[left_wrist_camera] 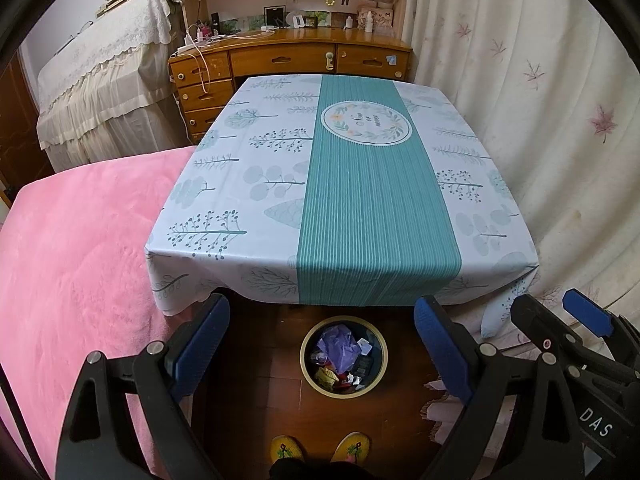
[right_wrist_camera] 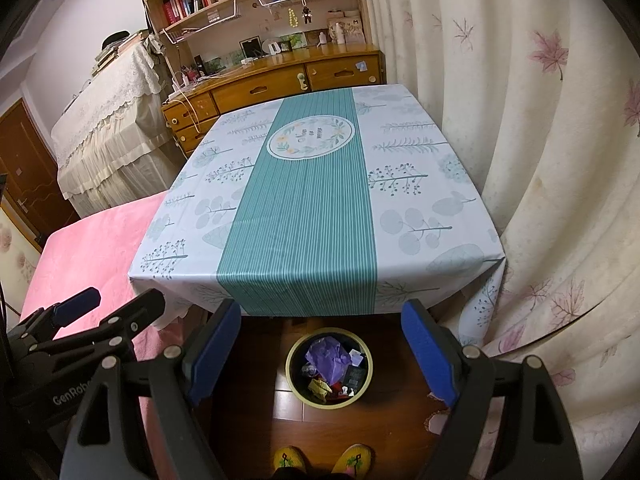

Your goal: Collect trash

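Trash: crumpled purple paper and mixed wrappers (left_wrist_camera: pixel 338 354) are lying inside the round dark bin with a pale rim (left_wrist_camera: pixel 383 354), which is standing on the wooden floor just beyond the person's yellow slippers (left_wrist_camera: pixel 286 448).
Grippers: the left gripper (left_wrist_camera: pixel 322 344) and right gripper (right_wrist_camera: pixel 320 354) are both hanging wide apart above the bin, holding nothing.
Progress: collecting is looking finished, since the counter under the teal-striped leaf-print cloth (left_wrist_camera: pixel 372 200) is showing no litter.
Room: the pink bed (left_wrist_camera: pixel 76 248) is crowding the left edge, the curtain (left_wrist_camera: pixel 560 128) the right.

Teal-striped, tree-printed tablecloth (left_wrist_camera: pixel 380 208) — pink blanket (left_wrist_camera: pixel 72 272)
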The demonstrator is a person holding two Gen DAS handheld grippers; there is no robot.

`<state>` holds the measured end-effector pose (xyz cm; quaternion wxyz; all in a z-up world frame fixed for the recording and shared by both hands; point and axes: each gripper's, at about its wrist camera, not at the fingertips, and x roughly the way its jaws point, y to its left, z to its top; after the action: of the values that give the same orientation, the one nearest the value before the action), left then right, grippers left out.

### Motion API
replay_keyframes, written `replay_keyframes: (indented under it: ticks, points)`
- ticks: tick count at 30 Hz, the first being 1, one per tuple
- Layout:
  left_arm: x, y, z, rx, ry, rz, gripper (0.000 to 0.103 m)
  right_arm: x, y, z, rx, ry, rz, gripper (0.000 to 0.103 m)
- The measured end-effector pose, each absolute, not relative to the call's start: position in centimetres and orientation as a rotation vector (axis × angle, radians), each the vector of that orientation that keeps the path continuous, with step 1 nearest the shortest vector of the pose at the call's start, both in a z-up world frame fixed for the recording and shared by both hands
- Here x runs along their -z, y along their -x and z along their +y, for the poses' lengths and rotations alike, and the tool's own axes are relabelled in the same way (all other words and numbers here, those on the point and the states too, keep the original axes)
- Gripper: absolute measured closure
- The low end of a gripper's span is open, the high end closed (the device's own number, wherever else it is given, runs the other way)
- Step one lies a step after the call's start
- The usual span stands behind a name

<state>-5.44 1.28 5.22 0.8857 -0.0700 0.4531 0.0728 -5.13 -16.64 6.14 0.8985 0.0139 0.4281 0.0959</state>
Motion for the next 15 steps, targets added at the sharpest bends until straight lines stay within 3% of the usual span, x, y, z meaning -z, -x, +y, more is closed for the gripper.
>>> replay_keyframes:
  ticks: [15]
  points:
    - [-4.87,5.82,1.63,-0.148,0.154,0.949,0.011,-6.13,5.04,-16.59,-0.199,-0.028,0.886,0.020]
